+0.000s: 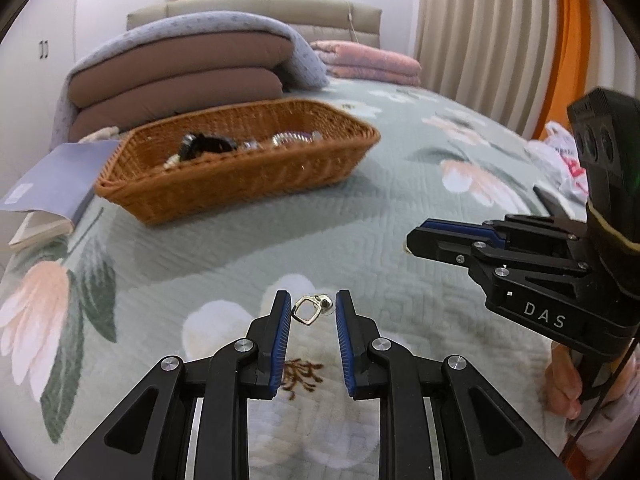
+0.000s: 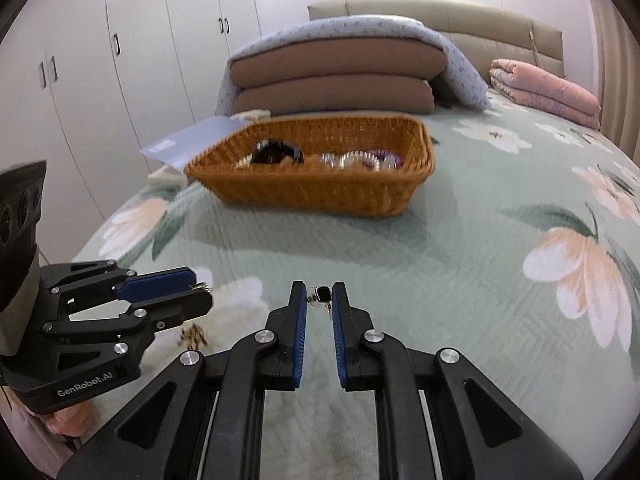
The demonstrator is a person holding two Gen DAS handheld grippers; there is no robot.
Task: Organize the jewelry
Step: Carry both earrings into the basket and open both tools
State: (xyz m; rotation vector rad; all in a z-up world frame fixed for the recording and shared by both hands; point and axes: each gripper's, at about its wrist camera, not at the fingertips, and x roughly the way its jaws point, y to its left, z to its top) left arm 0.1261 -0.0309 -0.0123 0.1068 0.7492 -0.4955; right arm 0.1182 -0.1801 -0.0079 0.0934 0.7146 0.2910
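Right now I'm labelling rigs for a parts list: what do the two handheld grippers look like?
Both are matte black linkage frames with silver pivot screws and ribbed blue finger pads. The right gripper carries white "DAS" lettering, the left gripper white "GenRobot.AI" lettering. Each has a black camera block with round lenses on top. A thin dark cable hangs below the right one.

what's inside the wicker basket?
In the wicker basket: a black watch-like piece, silvery and purple beaded jewelry. The near wall hides the basket floor, so anything lying lower is unseen.
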